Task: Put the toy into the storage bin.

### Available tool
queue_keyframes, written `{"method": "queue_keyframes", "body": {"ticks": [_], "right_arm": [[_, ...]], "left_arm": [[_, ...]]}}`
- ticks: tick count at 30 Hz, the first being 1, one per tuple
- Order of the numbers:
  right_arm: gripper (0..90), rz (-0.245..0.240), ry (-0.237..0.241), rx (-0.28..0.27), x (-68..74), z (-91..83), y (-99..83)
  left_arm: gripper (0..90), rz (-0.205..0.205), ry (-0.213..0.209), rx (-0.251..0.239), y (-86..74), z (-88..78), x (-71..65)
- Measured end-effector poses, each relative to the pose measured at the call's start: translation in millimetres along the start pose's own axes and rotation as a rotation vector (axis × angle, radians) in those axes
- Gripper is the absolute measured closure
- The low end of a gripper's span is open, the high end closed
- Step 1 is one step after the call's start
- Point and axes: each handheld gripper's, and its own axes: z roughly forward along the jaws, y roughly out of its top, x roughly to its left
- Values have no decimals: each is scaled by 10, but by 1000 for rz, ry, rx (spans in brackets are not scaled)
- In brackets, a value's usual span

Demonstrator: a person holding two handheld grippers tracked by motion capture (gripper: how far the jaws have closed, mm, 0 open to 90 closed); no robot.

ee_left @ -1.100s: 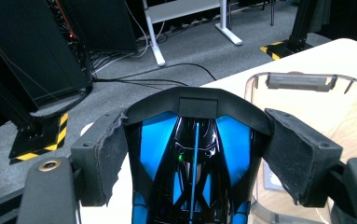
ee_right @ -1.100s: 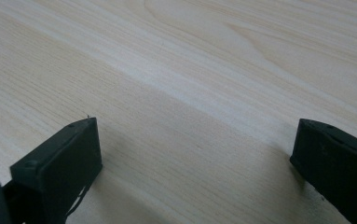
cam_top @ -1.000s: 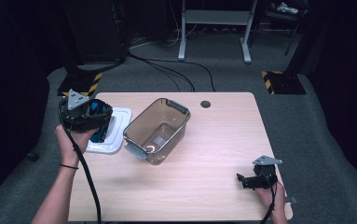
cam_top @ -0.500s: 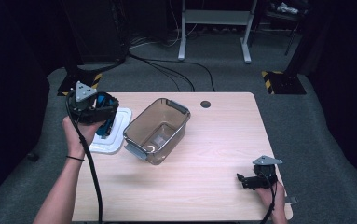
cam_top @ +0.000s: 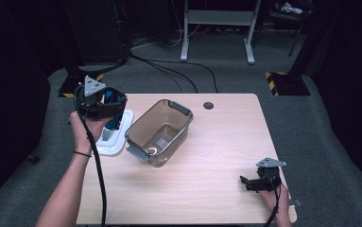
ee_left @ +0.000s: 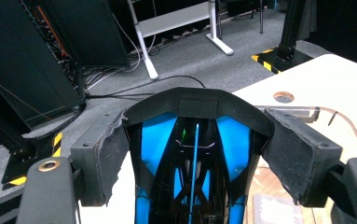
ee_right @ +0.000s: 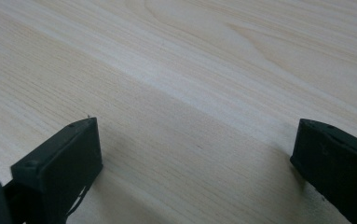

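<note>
My left gripper [cam_top: 104, 105] is held up over the table's left edge, shut on a black and blue object [cam_top: 113, 121]. In the left gripper view the two pads [ee_left: 113, 154] press on the sides of that object's black arch [ee_left: 195, 105], with blue panels below it. Under it lies a flat white lid [cam_top: 118, 138]. A clear brown-tinted container [cam_top: 159, 130] stands empty just to the right of the lid. My right gripper [cam_top: 246, 182] rests on the table near the front right corner. It is open, with bare wood between its jaws [ee_right: 195, 154].
The wooden table [cam_top: 216, 151] has a round cable hole [cam_top: 208, 105] at its far edge. Beyond it, on grey carpet, are cables [cam_top: 169, 71], a white desk frame [cam_top: 216, 28] and a yellow-and-black striped foot [cam_top: 282, 81].
My left gripper has risen and moved a little farther and to the right with the black and blue object, off the white lid. The right gripper has stayed still.
</note>
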Motion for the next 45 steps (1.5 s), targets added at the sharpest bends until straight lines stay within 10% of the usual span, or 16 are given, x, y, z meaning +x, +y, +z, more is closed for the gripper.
{"method": "queue_keyframes", "body": {"ticks": [45], "right_arm": [[6, 0, -1, -1, 1, 0, -1]], "left_arm": [[249, 28, -140, -19, 175, 423, -590]]}}
